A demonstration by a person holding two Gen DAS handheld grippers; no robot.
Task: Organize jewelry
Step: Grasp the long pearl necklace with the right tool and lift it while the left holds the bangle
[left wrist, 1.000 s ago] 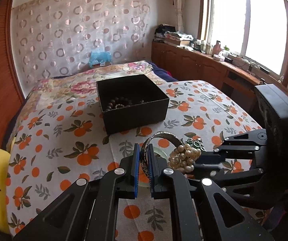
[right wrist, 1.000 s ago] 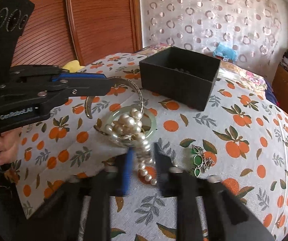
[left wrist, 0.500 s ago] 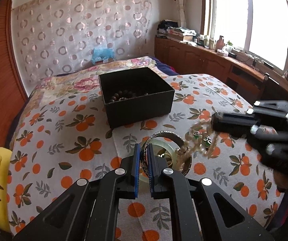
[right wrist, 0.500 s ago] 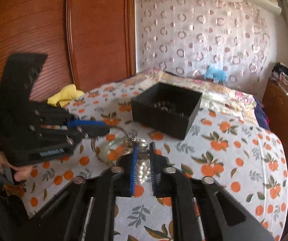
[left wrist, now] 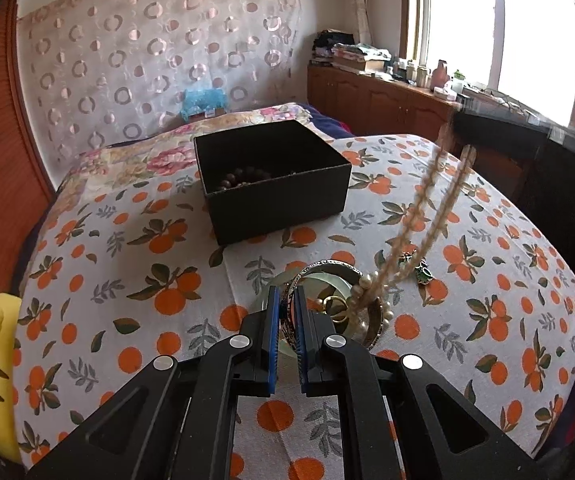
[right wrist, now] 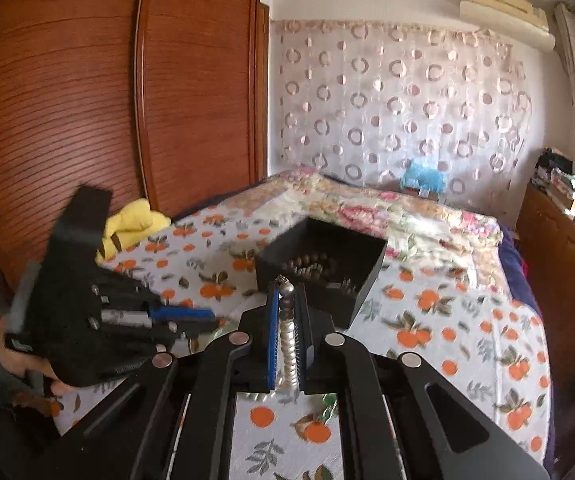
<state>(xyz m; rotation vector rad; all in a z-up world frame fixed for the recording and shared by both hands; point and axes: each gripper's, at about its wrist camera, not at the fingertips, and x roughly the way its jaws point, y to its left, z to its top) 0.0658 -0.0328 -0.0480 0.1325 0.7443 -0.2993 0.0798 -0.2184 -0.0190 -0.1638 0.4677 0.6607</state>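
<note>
One box (left wrist: 275, 184), two bangles (left wrist: 327, 280).

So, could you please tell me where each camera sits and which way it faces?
Left wrist: on the left tongs, looking down the bed at the black box; they are shut on a metal bangle; a hand shows at the right edge.
Right wrist: on the right tongs, facing the wardrobe, shut on the pearl necklace; the left tongs and hand show.
Shared: box, necklace, orange-print sheet.
</note>
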